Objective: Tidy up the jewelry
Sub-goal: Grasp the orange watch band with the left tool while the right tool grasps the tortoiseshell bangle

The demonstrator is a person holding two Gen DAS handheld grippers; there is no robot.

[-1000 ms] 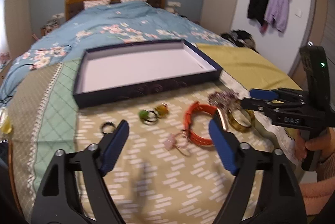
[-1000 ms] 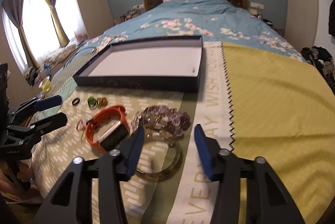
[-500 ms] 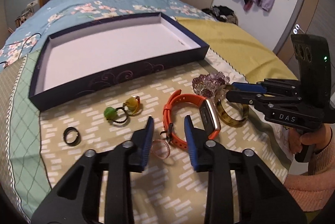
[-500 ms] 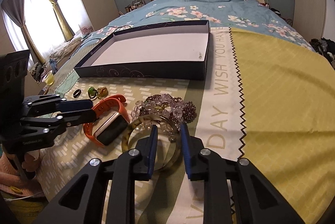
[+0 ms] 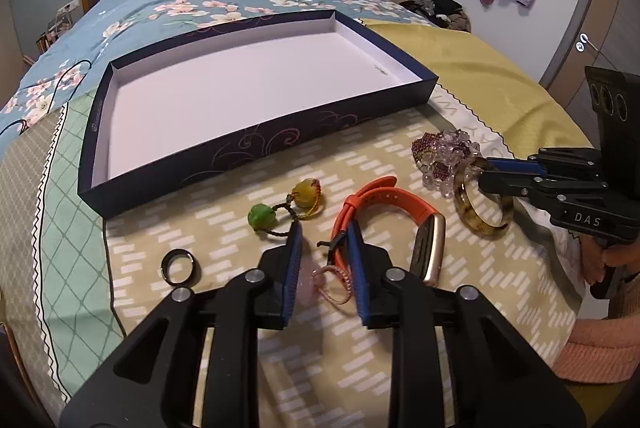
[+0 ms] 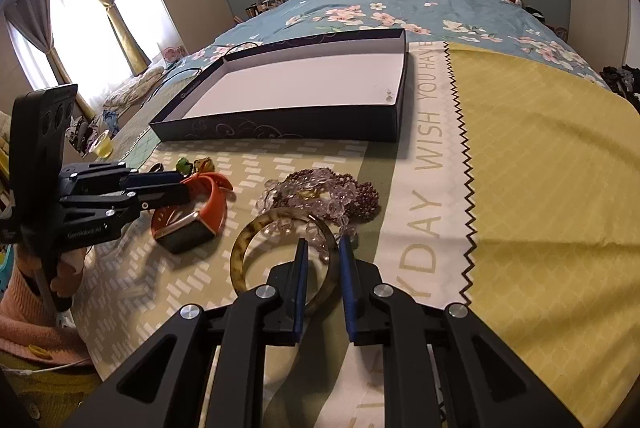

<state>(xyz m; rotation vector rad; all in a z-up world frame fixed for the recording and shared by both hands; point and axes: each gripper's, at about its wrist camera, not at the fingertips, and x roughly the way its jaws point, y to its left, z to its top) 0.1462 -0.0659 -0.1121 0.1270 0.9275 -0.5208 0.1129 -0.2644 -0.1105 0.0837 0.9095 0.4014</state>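
On the patterned cloth, my left gripper [image 5: 324, 227] points down at a pink cord charm [image 5: 334, 282]. The jaws are closing, and both pads touch the charm. An orange watch [image 5: 388, 196] lies just right of it. My right gripper [image 6: 323, 241] straddles the near wall of an amber bangle [image 6: 240, 256]. Its jaws are closing too, with a gap still showing on either side of the wall. A clear and purple bead bracelet [image 6: 320, 188] rests against the bangle's far side. The dark blue box [image 5: 260, 144] with a white floor stands empty behind.
A green and yellow bead cord [image 5: 262, 216] and a black ring [image 5: 180, 266] lie left of the charm. The bed [image 6: 400, 0] stretches behind the box. A hand in a pink sleeve [image 5: 600, 348] holds the right gripper [image 5: 486, 172] at the cloth's edge.
Both pairs of jaws have narrowed a lot. The left gripper moved forward and down onto the pink charm. The right gripper tipped down over the bangle's wall.
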